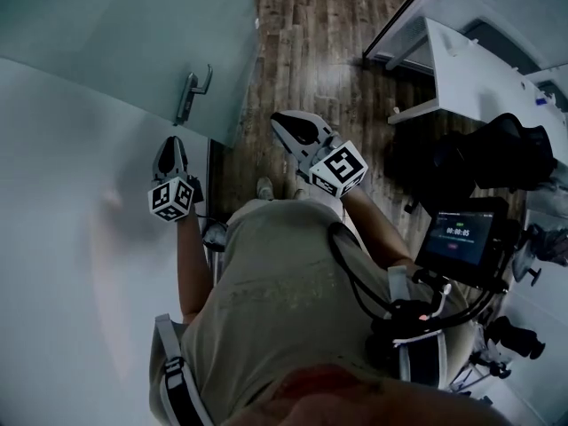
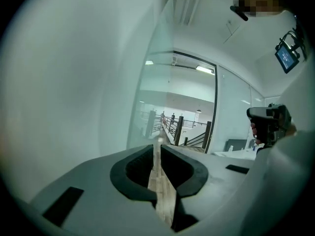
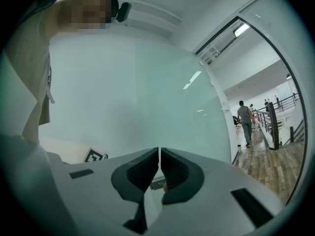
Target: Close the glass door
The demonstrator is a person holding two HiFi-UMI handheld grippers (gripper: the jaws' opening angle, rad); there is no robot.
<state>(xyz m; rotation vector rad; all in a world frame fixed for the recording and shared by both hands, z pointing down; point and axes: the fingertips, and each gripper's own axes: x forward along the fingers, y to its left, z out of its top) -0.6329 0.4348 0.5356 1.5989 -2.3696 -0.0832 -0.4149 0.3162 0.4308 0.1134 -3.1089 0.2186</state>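
The frosted glass door [image 1: 115, 34] fills the upper left of the head view, swung open, with a metal lever handle [image 1: 190, 96] near its free edge. My left gripper [image 1: 172, 142] points at the door just below the handle, apart from it, its jaws shut on nothing. My right gripper [image 1: 278, 119] is to the right over the wooden floor, also shut and empty. In the left gripper view the door's edge [image 2: 165, 53] rises ahead of the left gripper [image 2: 158, 144]. In the right gripper view the door pane [image 3: 162, 97] spreads behind the right gripper [image 3: 160, 154].
A white desk [image 1: 479, 69] and a dark chair [image 1: 484, 158] stand at the right. A tablet [image 1: 461, 233] hangs at the person's right side. Beyond the doorway lies a corridor with a railing [image 2: 189, 132], where a person [image 3: 244, 122] walks.
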